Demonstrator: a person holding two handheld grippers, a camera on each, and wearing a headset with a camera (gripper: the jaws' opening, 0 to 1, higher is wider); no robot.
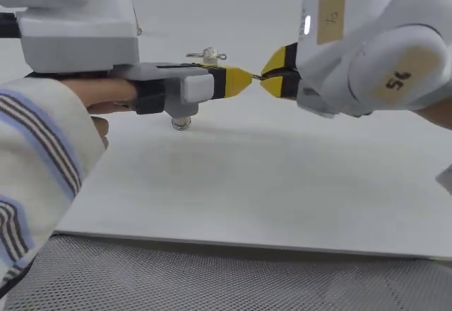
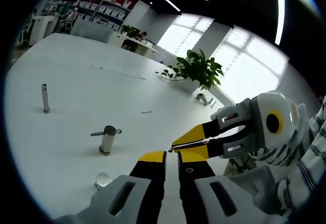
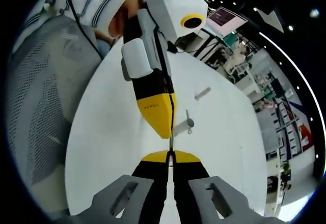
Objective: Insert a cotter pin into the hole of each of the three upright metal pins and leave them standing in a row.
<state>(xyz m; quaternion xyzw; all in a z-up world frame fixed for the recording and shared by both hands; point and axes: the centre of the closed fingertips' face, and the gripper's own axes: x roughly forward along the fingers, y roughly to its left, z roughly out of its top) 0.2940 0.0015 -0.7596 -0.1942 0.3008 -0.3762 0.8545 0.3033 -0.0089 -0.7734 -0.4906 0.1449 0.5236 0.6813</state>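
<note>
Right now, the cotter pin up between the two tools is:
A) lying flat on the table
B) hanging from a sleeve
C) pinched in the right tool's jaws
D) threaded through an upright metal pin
C: in the right gripper view the right tool has its jaws shut on the thin cotter pin, which points up at the yellow tip of the left tool, off the table.

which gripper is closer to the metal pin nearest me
Left. The left gripper hangs just above the metal pin; the right gripper, shut on a cotter pin, is off to its right.
</note>
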